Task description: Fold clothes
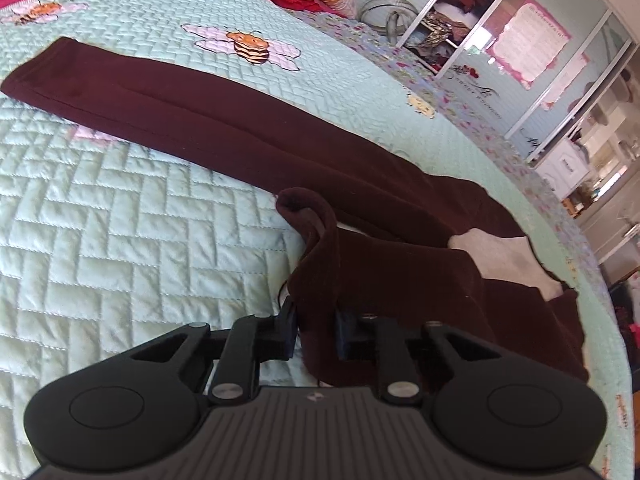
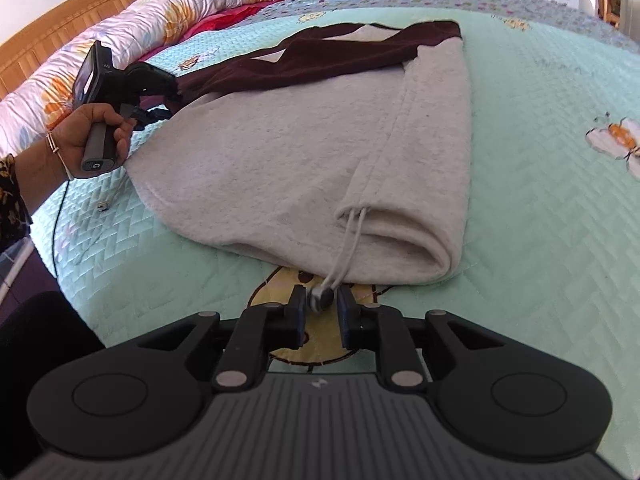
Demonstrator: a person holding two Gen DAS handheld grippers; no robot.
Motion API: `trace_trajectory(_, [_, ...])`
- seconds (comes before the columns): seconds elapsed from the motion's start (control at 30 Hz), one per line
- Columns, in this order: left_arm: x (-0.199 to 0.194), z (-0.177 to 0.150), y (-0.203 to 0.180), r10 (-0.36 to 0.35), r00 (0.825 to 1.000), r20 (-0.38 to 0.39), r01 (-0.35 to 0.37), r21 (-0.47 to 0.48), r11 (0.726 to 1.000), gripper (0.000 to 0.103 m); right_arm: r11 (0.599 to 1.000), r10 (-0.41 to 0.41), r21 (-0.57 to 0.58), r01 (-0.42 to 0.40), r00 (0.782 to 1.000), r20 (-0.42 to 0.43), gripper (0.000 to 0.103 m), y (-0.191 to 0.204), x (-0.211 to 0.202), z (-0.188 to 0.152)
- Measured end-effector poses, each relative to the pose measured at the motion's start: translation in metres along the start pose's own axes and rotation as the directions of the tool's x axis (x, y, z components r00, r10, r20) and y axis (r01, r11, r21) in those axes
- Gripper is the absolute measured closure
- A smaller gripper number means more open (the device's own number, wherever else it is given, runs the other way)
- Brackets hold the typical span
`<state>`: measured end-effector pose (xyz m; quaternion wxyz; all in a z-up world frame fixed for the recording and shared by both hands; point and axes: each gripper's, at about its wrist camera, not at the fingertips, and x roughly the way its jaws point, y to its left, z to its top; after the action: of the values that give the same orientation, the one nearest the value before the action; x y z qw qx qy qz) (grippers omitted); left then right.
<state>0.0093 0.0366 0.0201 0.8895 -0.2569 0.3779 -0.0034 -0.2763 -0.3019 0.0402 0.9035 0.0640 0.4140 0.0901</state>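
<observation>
The left gripper pinches the maroon fabric; the right gripper, narrowly parted, brackets the drawstring toggle without clamping. Lift evenly.

Bright daylight, soft shadows. Strong fisheye bending at edges, dark corners. Glare on mirrored doors. Drawstring tip motion-blurred; quilt sharp.

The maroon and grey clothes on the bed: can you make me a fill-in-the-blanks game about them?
1. The left gripper is pinching the ____ fabric.
2. The bug stitched on the quilt beside the long sleeve is a ____.
3. A drawstring hangs from the ____ hood.
4. The drawstring's metal tip sits between the ____ gripper's fingers.

Missing words: maroon; bee; grey; right
</observation>
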Motion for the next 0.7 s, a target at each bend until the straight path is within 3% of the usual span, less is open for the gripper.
trace_trajectory(0.17, [-0.01, -0.002, -0.001, -0.014, 1.0, 0.011, 0.013, 0.044, 0.999, 0.088, 0.999, -0.02, -0.039, 0.022, 0.999, 0.043, 0.079, 0.001, -0.015, 0.002])
trace_trajectory(0.3, [-0.006, -0.003, 0.0, -0.003, 1.0, -0.002, 0.003, 0.047, 0.999, 0.087, 0.97, -0.124, -0.193, 0.146, 0.985, 0.124, 0.079, 0.01, -0.025, 0.014])
trace_trajectory(0.43, [-0.005, -0.005, -0.003, 0.012, 1.0, 0.004, -0.012, 0.044, 0.999, 0.085, 0.865, -0.205, -0.43, 0.257, 0.965, 0.163, 0.071, 0.03, -0.004, 0.015])
trace_trajectory(0.53, [-0.005, -0.006, -0.003, 0.015, 1.0, 0.0, -0.015, 0.036, 0.999, 0.083, 0.776, -0.253, -0.551, 0.307, 0.952, 0.174, 0.058, 0.043, 0.015, 0.009])
trace_trajectory(0.7, [-0.003, -0.004, -0.003, 0.014, 1.0, -0.009, -0.014, 0.02, 1.0, 0.079, 0.635, -0.302, -0.687, 0.354, 0.932, 0.201, 0.054, 0.05, 0.028, 0.001])
